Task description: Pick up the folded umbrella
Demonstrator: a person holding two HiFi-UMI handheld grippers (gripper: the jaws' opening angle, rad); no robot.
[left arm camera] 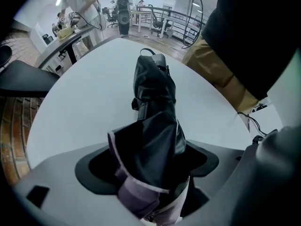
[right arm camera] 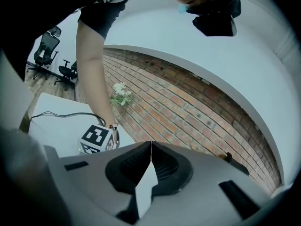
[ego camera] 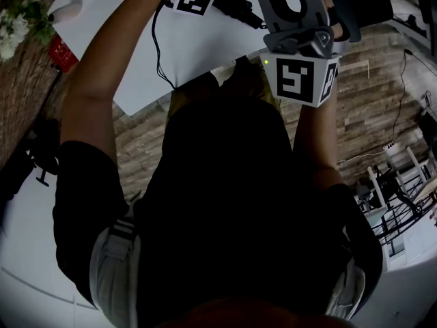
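While left gripper clamped umbrella at soft, slippery fabric end, right gripper sat closed, empty; I judged stiff middle safer.

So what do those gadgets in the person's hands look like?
The left tool and right tool are grey plastic, dark around the jaws, each bearing a white cube with black square markers. A black cable trails from the left one. The person wears black short sleeves.

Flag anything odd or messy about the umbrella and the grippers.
The folded umbrella, clamped in the left gripper, is loosely wrapped: its lavender-edged fabric bunches and flares out at the jaws instead of lying flat. The right gripper is shut on nothing, aimed up at the brick wall. Nothing looks damaged.
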